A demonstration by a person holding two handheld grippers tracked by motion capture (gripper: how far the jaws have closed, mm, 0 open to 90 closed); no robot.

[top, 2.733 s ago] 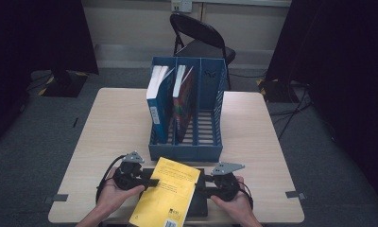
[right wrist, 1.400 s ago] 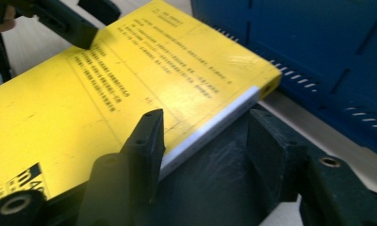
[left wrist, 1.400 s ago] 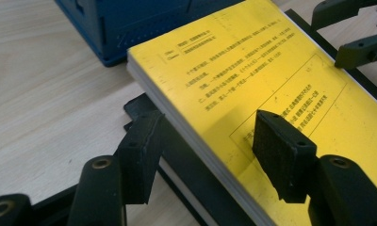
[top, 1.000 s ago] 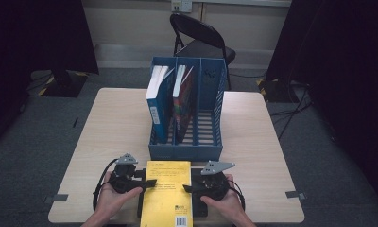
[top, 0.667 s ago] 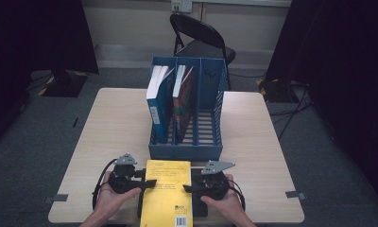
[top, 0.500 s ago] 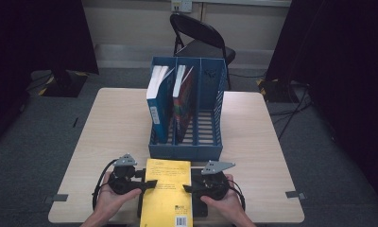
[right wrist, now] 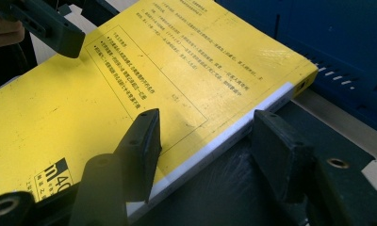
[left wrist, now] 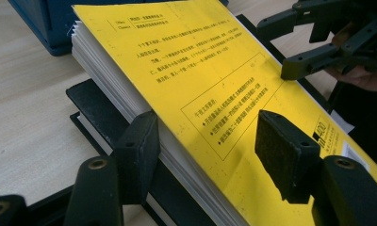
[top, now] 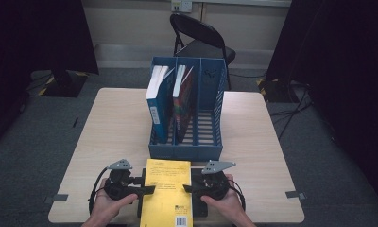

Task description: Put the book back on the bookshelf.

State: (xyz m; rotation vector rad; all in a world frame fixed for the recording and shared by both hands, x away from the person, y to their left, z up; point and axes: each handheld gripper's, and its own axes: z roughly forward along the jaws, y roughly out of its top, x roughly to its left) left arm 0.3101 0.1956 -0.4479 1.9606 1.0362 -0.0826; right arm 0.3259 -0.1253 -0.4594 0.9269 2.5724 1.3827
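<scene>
Yellow book point(top: 167, 189) lies on the tabletop point(top: 111, 123) just before the blue file rack point(top: 187, 111), long axis toward it, between my left gripper point(top: 148, 189), jaws closing around its page edge, and right gripper point(top: 189, 188), jaws straddling its spine unclenched.

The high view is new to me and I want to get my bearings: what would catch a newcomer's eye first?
A bright yellow book lies at the near edge of the table, atop a black book. The left gripper and right gripper flank it, each straddling one long edge, fingers not pressing on it. Behind stands a blue file rack with two books upright in its left and middle slots.
</scene>
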